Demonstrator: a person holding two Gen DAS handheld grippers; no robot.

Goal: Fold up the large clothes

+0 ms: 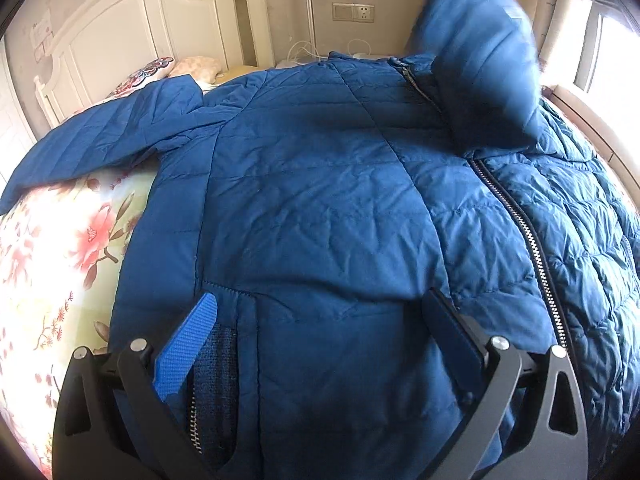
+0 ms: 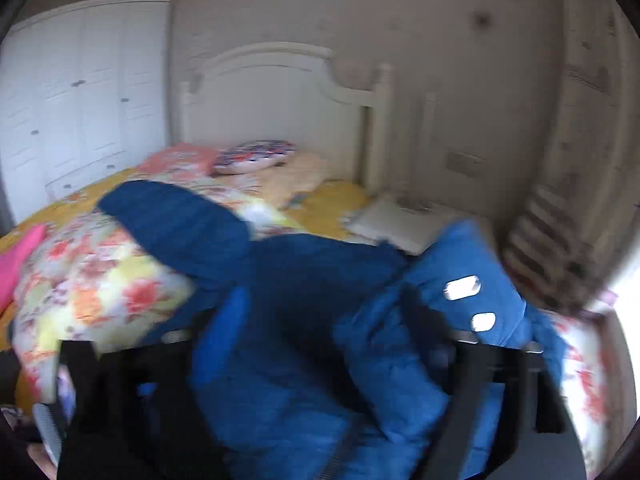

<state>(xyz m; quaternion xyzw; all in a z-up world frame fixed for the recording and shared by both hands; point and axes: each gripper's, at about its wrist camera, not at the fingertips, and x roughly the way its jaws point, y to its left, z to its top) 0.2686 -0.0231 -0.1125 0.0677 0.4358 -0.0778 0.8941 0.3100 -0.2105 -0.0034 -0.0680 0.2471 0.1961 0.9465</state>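
Blue jacket [image 1: 320,200] beneath left claw [image 1: 324,320]

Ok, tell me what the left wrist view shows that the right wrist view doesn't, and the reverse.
Only the left wrist view: the jacket's silver zipper running down its front, the wall socket, and the left gripper open, fingers resting on the jacket near its hem.

Only the right wrist view: the white wardrobe, a pink cloth at the bed's edge, and the right gripper, blurred, jaws apart around bunched jacket fabric.

Both: the blue quilted jacket spread over the floral quilt, its raised sleeve, the white headboard and patterned pillow.
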